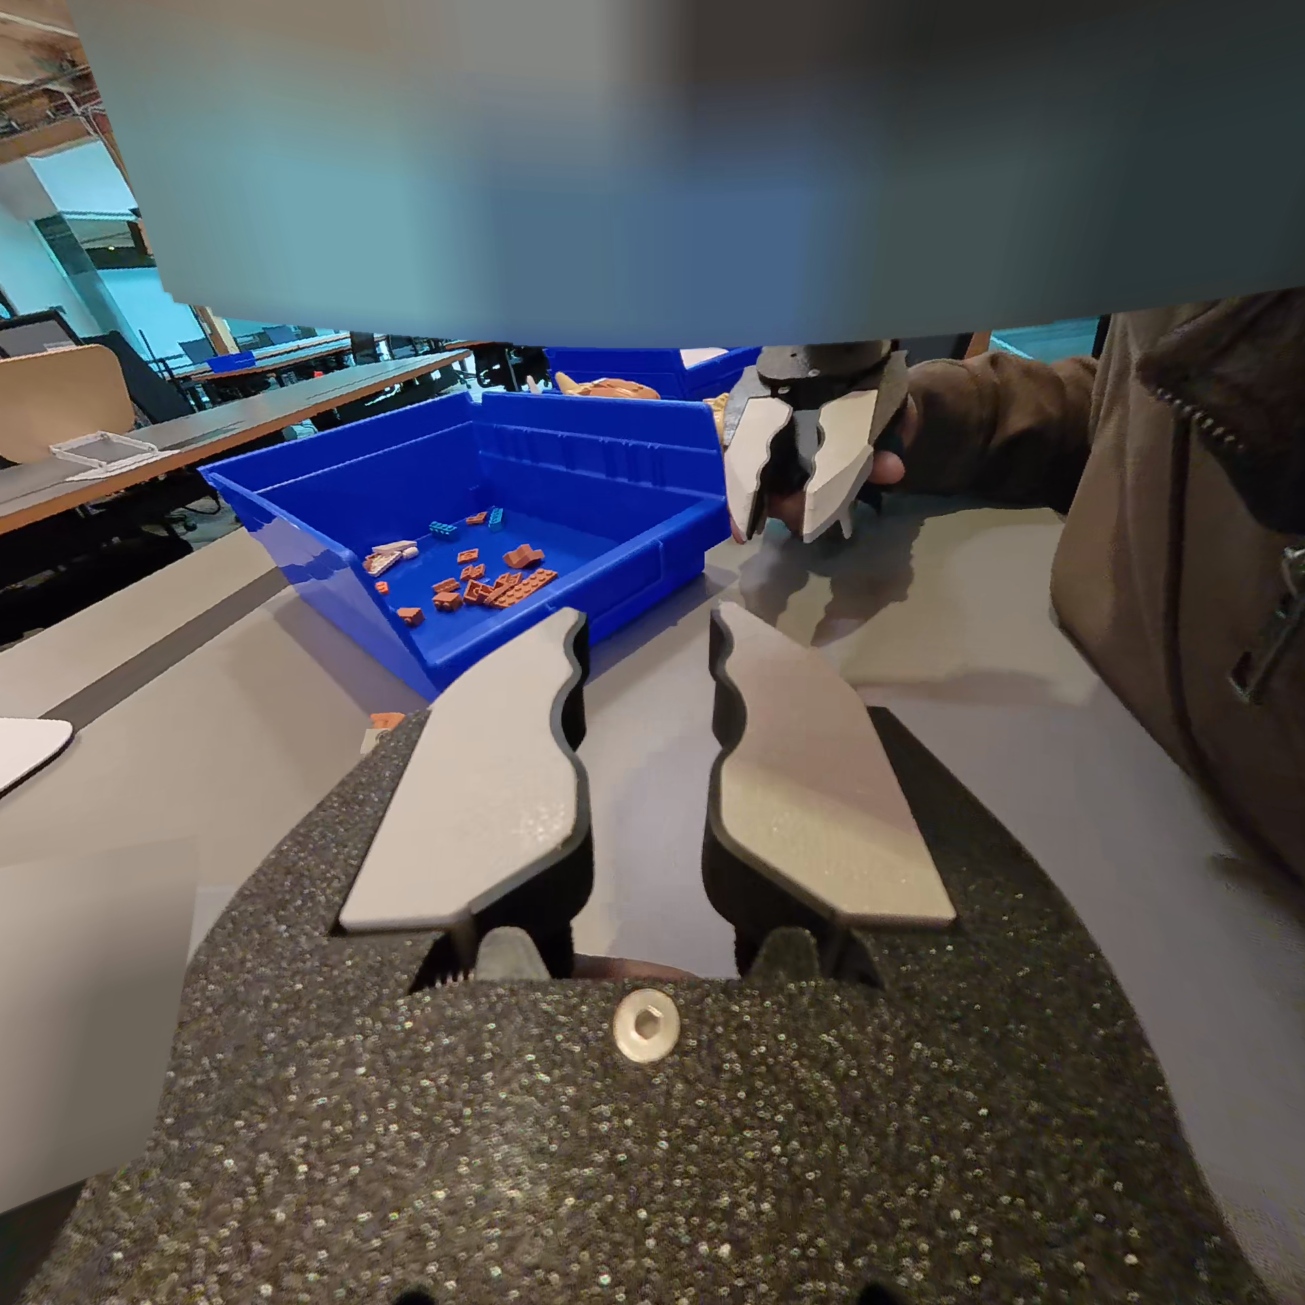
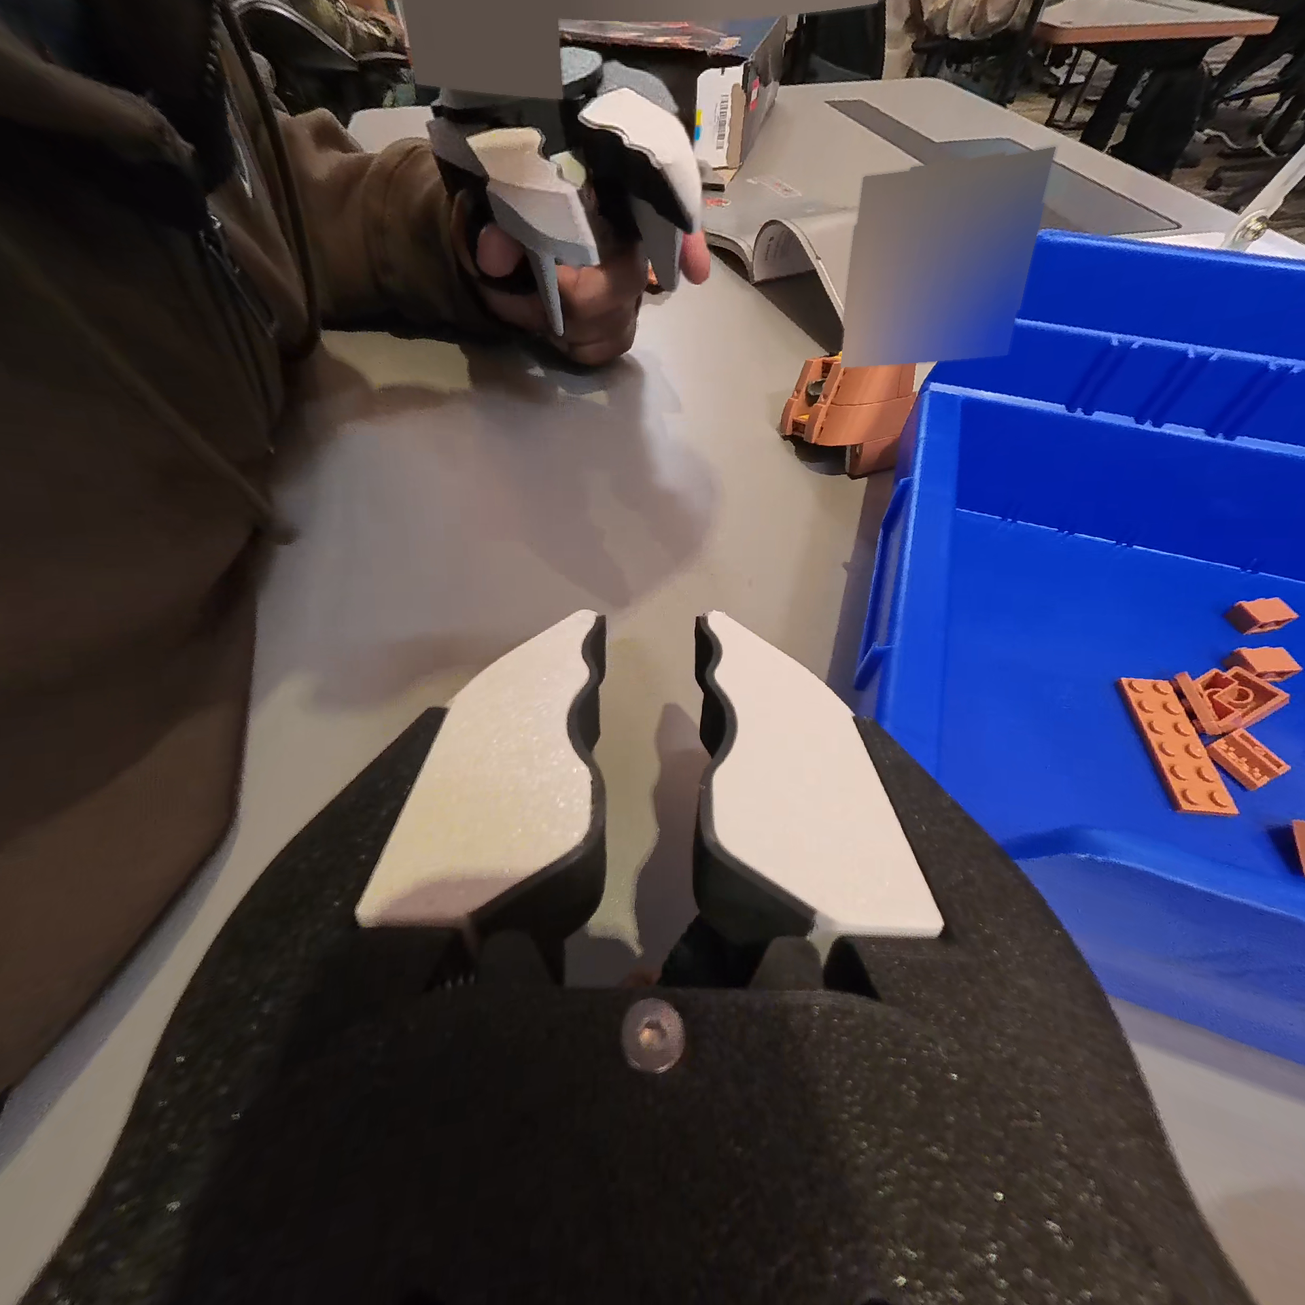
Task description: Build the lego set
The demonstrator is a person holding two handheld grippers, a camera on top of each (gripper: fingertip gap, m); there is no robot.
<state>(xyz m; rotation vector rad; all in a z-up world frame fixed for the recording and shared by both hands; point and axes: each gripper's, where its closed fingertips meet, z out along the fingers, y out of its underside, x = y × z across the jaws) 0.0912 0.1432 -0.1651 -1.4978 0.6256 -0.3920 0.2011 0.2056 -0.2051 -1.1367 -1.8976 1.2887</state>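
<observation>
From my remote seat this reads as an open-plan office or lab workspace: long desks (image 1: 233, 416) with dark chairs (image 1: 152, 385) stretch off to the left beyond my left tool (image 1: 646, 628), glass partitions behind them, and blue parts bins (image 1: 487, 452) sit on the grey surface (image 1: 176, 812) just ahead

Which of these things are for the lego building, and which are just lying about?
For the job:
- loose bricks
- blue bin holding them
- part-built orange model
- left gripper, jaws open
- right gripper, jaws open

Lying about:
- open booklet
- cardboard box
- second blue bin behind
</observation>
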